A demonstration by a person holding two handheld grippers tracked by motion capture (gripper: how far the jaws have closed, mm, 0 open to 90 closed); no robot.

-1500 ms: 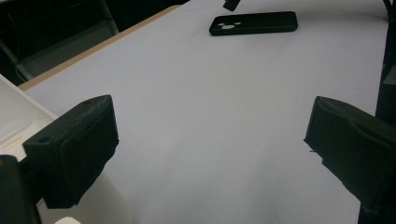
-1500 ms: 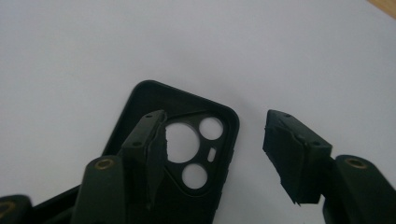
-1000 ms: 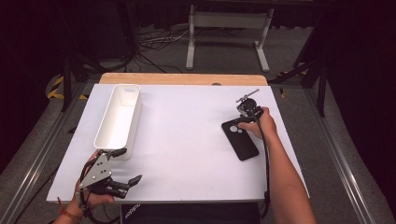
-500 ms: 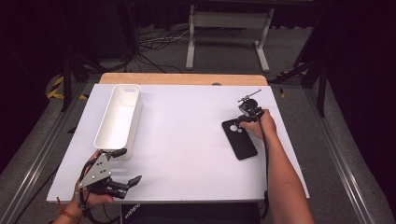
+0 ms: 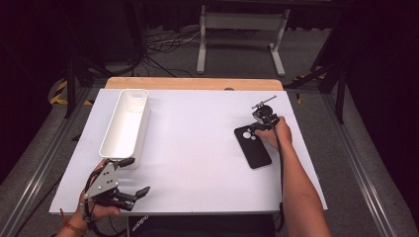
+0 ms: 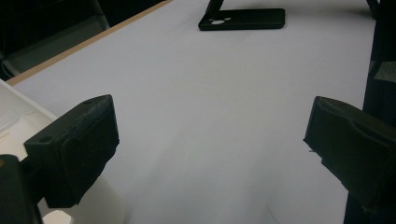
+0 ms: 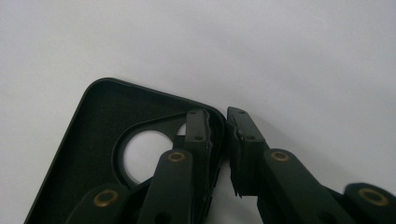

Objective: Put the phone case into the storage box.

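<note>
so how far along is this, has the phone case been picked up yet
Not lifted yet. Done: the right gripper has reached the black phone case, its jaws closed on the rim of one corner. In hand: that grip, with the case lying flat on the white table. Left: lifting and moving it, perhaps into the white bin, which looks empty. The left gripper sits open near the table's front edge.

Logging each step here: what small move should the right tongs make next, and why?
Probably lift slightly. The right tongs look shut on the rim of the black phone case, which lies flat on the white table; the left tongs sit open near the white bin.
</note>
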